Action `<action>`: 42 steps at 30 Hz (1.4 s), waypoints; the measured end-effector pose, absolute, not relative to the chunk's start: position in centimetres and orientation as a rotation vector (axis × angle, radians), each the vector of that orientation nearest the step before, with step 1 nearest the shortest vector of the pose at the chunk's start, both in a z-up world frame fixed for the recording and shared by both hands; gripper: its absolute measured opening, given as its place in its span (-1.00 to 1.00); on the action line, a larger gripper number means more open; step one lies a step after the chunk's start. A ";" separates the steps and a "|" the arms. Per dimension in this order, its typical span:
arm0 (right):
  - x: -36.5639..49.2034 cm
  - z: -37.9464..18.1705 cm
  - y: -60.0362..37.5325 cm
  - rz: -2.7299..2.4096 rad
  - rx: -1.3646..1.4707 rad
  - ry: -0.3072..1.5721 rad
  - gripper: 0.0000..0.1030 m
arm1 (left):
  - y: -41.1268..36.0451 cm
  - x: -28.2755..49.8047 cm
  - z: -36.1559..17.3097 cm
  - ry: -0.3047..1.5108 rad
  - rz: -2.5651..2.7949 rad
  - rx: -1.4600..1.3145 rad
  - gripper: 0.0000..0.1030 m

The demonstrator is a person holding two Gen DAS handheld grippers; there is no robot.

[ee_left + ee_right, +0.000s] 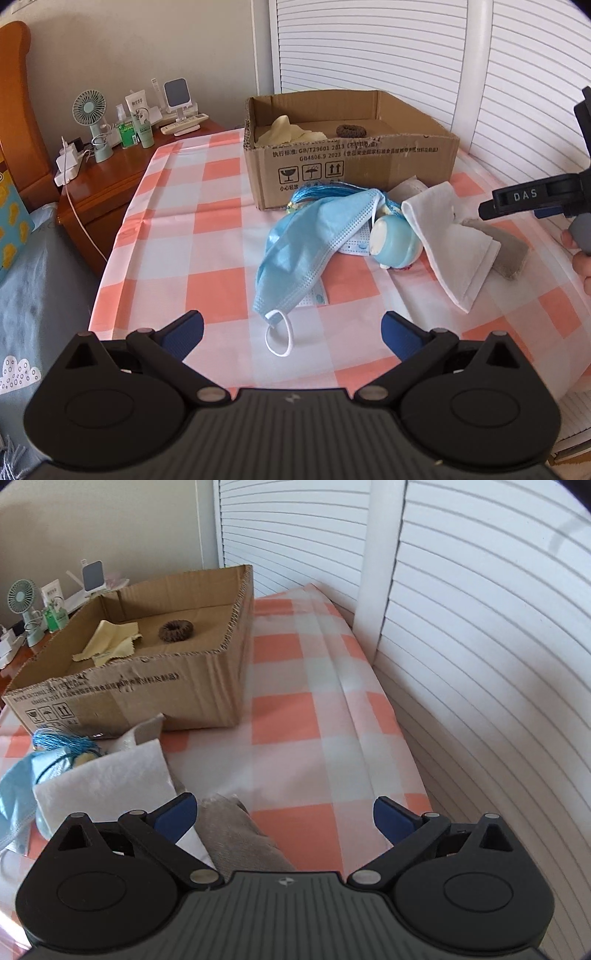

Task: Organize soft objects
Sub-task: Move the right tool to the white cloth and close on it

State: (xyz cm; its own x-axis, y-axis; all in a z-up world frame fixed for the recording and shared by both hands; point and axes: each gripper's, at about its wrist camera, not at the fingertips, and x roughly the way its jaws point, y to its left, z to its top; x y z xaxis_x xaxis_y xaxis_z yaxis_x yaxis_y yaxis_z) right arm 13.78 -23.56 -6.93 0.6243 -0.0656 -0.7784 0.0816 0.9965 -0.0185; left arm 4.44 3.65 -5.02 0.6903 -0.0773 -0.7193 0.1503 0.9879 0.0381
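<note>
Checked cloth (pixel 317 716): grey towel (pixel 240 834) beneath right tool (pixel 284 814) (spread).

Left hand-held gripper (pixel 291 334) held level, fingers spread wide and empty. Right hand-held gripper (pixel 284 818) likewise spread wide, gripping nothing.

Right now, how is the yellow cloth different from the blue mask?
The yellow cloth lies inside the cardboard box; the blue mask lies outside it on the checked tablecloth. The mask has white ear loops; the cloth has none. Both are soft and crumpled.
</note>
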 end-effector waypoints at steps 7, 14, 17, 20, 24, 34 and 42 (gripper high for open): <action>14.4 -8.6 -24.1 -0.108 0.042 0.915 1.00 | 3.1 4.7 -6.1 0.829 -0.149 0.100 0.98; 14.8 -7.8 -23.3 -0.035 0.033 0.890 1.00 | 2.5 5.2 -6.6 0.845 -0.167 0.105 0.98; 13.5 -7.2 -22.7 0.057 0.037 0.868 1.00 | 2.3 5.2 -6.7 0.846 -0.173 0.109 0.98; 11.9 -6.7 -21.8 0.191 0.044 0.858 1.00 | 2.1 5.2 -6.7 0.847 -0.180 0.113 0.98; 10.5 -6.2 -19.8 0.339 -0.013 0.845 1.00 | 1.9 5.2 -6.9 0.855 -0.189 0.114 0.98; 13.0 -8.1 -16.6 0.446 -0.201 0.881 1.00 | 2.1 5.2 -7.3 0.872 -0.186 0.104 0.98; 13.6 -8.9 -15.2 0.470 -0.301 0.886 0.86 | 2.1 5.8 -7.9 0.892 -0.197 0.093 0.98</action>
